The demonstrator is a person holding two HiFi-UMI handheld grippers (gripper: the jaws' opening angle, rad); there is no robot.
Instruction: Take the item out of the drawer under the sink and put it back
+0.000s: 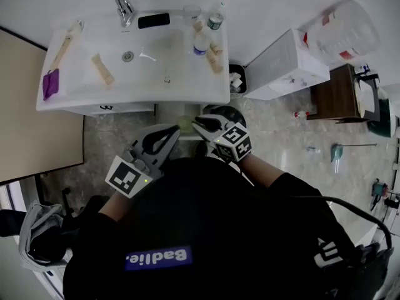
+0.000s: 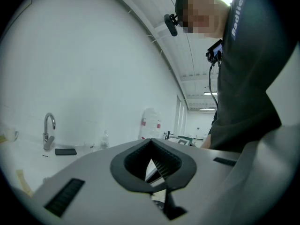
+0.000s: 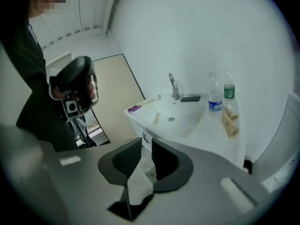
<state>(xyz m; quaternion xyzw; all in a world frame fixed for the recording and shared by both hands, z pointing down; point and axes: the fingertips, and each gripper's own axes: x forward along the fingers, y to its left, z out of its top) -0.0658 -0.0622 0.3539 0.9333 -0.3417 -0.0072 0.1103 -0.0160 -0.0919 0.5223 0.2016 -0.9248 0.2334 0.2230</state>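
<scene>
A crinkled clear plastic packet (image 3: 139,179) sits between the jaws of my right gripper (image 3: 146,142), which are shut on it. In the head view that gripper (image 1: 199,124) hangs just in front of the white sink unit (image 1: 62,102), at its lower edge. My left gripper (image 1: 176,131) is close beside it on the left. Its tips meet in the left gripper view (image 2: 151,142), and I see nothing held in them. The sink's front edge hides the drawer, so I cannot tell how it stands.
On the sink top are a faucet (image 1: 125,8), a black phone (image 1: 154,20), two bottles (image 1: 201,42), tubes (image 1: 214,58) and a purple-ended brush (image 1: 51,83). A bin (image 1: 236,80), a white box (image 1: 287,64) and a brown stool (image 1: 337,92) stand to the right.
</scene>
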